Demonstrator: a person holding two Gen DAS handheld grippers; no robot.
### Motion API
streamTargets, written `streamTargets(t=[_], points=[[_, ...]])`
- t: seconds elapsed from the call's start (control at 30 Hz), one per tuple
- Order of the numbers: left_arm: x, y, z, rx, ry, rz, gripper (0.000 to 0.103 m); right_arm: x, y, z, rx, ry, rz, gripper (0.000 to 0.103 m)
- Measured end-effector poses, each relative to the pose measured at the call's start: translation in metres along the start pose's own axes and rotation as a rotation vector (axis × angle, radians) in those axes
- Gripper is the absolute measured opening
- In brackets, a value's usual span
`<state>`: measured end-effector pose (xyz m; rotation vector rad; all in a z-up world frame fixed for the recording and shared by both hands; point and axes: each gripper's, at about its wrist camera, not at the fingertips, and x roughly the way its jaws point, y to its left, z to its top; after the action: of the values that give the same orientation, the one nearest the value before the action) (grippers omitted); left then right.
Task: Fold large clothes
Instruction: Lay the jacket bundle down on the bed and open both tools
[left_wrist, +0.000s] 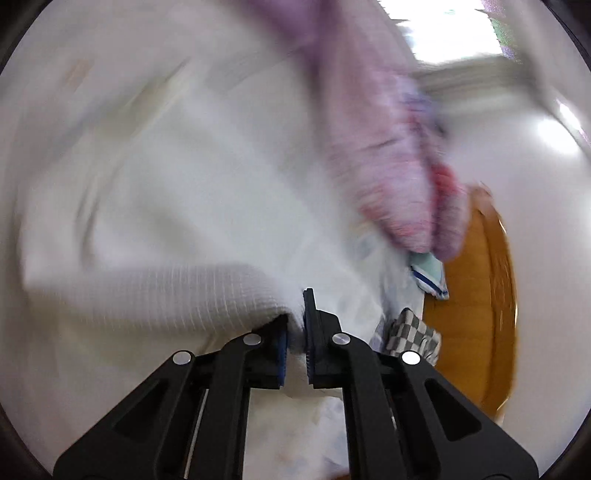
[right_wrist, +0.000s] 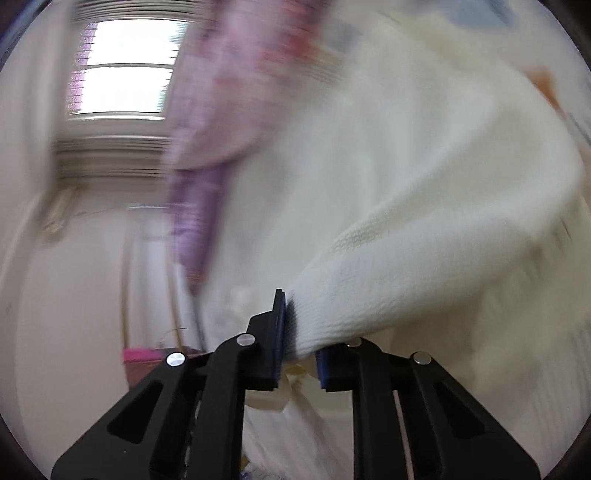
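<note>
A large white knitted garment (left_wrist: 166, 206) fills most of the left wrist view, blurred by motion. My left gripper (left_wrist: 295, 325) is shut on a bunched fold of it, the cloth pinched between the blue pads. In the right wrist view the same white garment (right_wrist: 424, 192) hangs in the air. My right gripper (right_wrist: 301, 332) is shut on its ribbed cuff, which sticks out between the pads. A purple and pink striped cloth (left_wrist: 391, 147) hangs beside the white one; the purple cloth (right_wrist: 218, 110) also shows in the right wrist view.
A wooden surface (left_wrist: 476, 314) lies at the right of the left wrist view, with a checked cloth (left_wrist: 410, 332) and a pale blue-edged cloth (left_wrist: 430, 275) at its edge. A bright window (right_wrist: 122, 66) and pale walls stand behind. A pink object (right_wrist: 138, 354) lies low at left.
</note>
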<state>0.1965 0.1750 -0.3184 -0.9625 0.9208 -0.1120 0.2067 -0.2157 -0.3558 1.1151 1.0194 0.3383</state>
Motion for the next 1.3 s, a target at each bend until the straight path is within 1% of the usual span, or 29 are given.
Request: streamTargets(t=[0.03, 0.07, 0.1, 0.17, 0.2, 0.23, 0.27, 0.3, 0.33, 0.37, 0.4, 0.47, 0.5, 0.57, 0.6, 0.63, 0.73, 0.77, 0.8, 0.83, 0.87, 0.93, 0.97, 1.03, 1.07, 1.13, 1.2, 1.23, 1.3], points=[[-0.001, -0.004, -0.003, 0.070, -0.027, 0.003, 0.007, -0.003, 0.003, -0.002, -0.061, -0.020, 0.022, 0.013], [0.005, 0.001, -0.012, 0.130, -0.032, 0.029, 0.007, -0.004, -0.001, -0.007, -0.118, -0.029, 0.008, 0.013], [0.016, 0.016, -0.025, 0.136, -0.002, 0.071, 0.007, 0.000, -0.010, -0.014, -0.147, -0.018, -0.036, 0.013], [0.044, 0.065, -0.058, 0.040, 0.160, 0.202, 0.007, 0.013, -0.049, -0.034, -0.118, 0.080, -0.195, 0.013], [0.049, 0.080, -0.073, 0.004, 0.209, 0.225, 0.007, 0.017, -0.079, -0.046, -0.041, 0.146, -0.270, 0.010], [0.052, 0.094, -0.086, -0.033, 0.245, 0.237, 0.010, 0.013, -0.097, -0.054, 0.005, 0.152, -0.295, 0.010], [0.052, 0.103, -0.100, -0.057, 0.278, 0.256, 0.020, 0.004, -0.105, -0.060, 0.028, 0.139, -0.290, 0.010], [0.051, 0.106, -0.107, -0.073, 0.289, 0.269, 0.023, -0.002, -0.106, -0.062, 0.037, 0.128, -0.308, 0.014], [0.047, 0.106, -0.110, -0.090, 0.290, 0.274, 0.024, -0.006, -0.104, -0.063, 0.056, 0.131, -0.334, 0.033], [0.044, 0.101, -0.108, -0.103, 0.300, 0.298, 0.027, -0.007, -0.101, -0.063, 0.082, 0.144, -0.363, 0.047], [0.043, 0.097, -0.107, -0.094, 0.319, 0.320, 0.028, -0.005, -0.102, -0.061, 0.134, 0.189, -0.422, 0.068], [0.038, 0.084, -0.107, -0.033, 0.394, 0.356, 0.030, -0.015, -0.094, -0.065, 0.178, 0.237, -0.487, 0.067], [0.035, 0.078, -0.106, -0.003, 0.422, 0.359, 0.030, -0.020, -0.087, -0.066, 0.159, 0.247, -0.506, 0.067], [0.018, 0.064, -0.102, 0.072, 0.449, 0.386, 0.030, -0.030, -0.069, -0.068, 0.085, 0.283, -0.584, 0.055], [0.010, 0.056, -0.097, 0.101, 0.438, 0.387, 0.030, -0.035, -0.052, -0.068, 0.003, 0.296, -0.655, 0.043], [0.005, 0.053, -0.094, 0.109, 0.425, 0.377, 0.030, -0.032, -0.040, -0.063, -0.057, 0.301, -0.692, 0.035], [0.004, 0.049, -0.075, 0.118, 0.356, 0.370, 0.028, -0.027, -0.027, -0.068, -0.186, 0.361, -0.675, 0.019], [0.016, 0.056, -0.071, 0.121, 0.362, 0.378, 0.021, -0.015, -0.025, -0.068, -0.220, 0.382, -0.659, 0.019], [0.027, 0.073, -0.069, 0.106, 0.386, 0.419, 0.015, 0.008, -0.029, -0.073, -0.262, 0.453, -0.679, 0.016], [0.045, 0.085, -0.070, 0.074, 0.423, 0.475, 0.009, 0.028, -0.042, -0.078, -0.283, 0.501, -0.753, 0.016], [0.061, 0.106, -0.074, 0.020, 0.459, 0.499, 0.009, 0.052, -0.048, -0.071, -0.267, 0.515, -0.782, 0.016], [0.060, 0.119, -0.071, -0.033, 0.439, 0.461, 0.011, 0.065, -0.070, -0.067, -0.181, 0.504, -0.727, 0.016], [0.054, 0.116, -0.067, -0.038, 0.443, 0.460, 0.011, 0.064, -0.071, -0.064, -0.147, 0.511, -0.726, 0.016], [0.041, 0.101, -0.060, 0.025, 0.433, 0.500, 0.008, 0.051, -0.059, -0.057, -0.124, 0.508, -0.734, 0.016], [0.032, 0.091, -0.053, 0.056, 0.419, 0.506, 0.008, 0.043, -0.049, -0.052, -0.156, 0.484, -0.745, 0.016], [0.020, 0.083, -0.037, 0.051, 0.373, 0.520, 0.008, 0.022, -0.038, -0.032, -0.210, 0.413, -0.823, 0.016], [0.013, 0.090, -0.020, 0.045, 0.334, 0.545, 0.009, 0.000, -0.053, -0.004, -0.146, 0.341, -0.877, 0.016], [0.012, 0.099, -0.013, 0.038, 0.324, 0.569, 0.008, -0.004, -0.065, 0.006, -0.133, 0.328, -0.922, 0.017], [0.022, 0.123, -0.008, 0.016, 0.351, 0.601, 0.007, -0.003, -0.100, 0.020, -0.117, 0.346, -1.023, 0.018]])
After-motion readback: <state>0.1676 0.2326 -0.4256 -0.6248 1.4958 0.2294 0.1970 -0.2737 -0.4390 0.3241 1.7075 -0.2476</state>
